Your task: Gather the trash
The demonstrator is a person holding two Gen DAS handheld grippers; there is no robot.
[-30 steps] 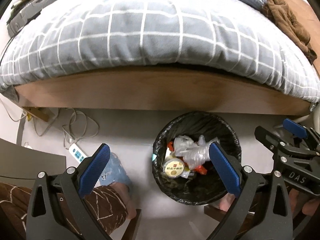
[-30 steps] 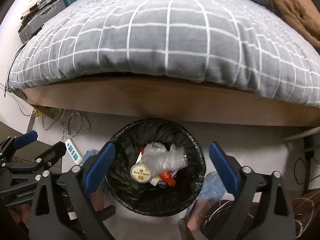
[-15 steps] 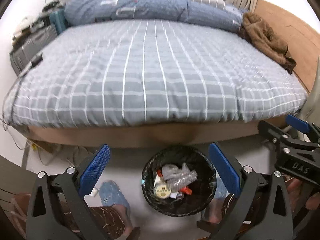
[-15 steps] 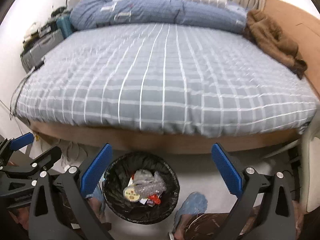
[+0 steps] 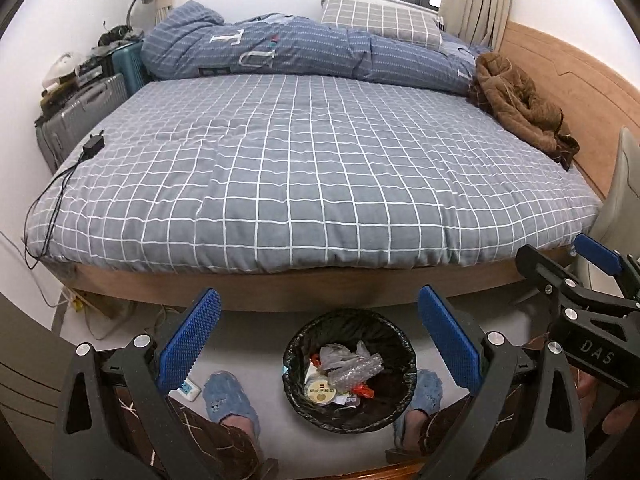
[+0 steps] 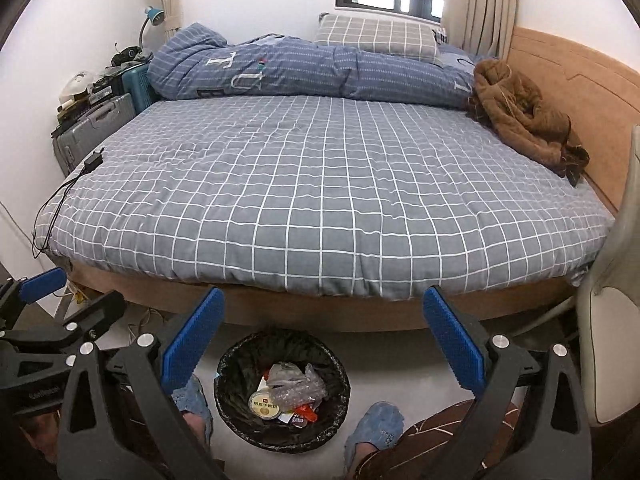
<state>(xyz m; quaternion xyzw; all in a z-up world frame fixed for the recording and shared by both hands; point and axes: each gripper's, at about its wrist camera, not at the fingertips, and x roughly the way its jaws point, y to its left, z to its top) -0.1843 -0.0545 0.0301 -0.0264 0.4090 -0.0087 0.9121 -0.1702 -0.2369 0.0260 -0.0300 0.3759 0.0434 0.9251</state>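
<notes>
Now | left gripper (image 5: 318,336) empty, fingers apart | right gripper (image 6: 324,332) likewise

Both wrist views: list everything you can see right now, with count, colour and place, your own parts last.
Trash bin: one, black liner, on floor at bed foot, holding wrappers and a round lid.
Bed: one, grey checked cover, wooden frame.
Duvet: one, blue, bunched at far side.
Pillow: one, grey checked, under window.
Brown garment: one, by headboard.
Suitcases: two, grey and teal, left of bed.
Charger: one, black, on bed's left edge.
Power strip: one, white, floor.
Slippers: two, blue, on person's feet.
Left gripper: blue fingers, open.
Right gripper: blue fingers, open.
</notes>
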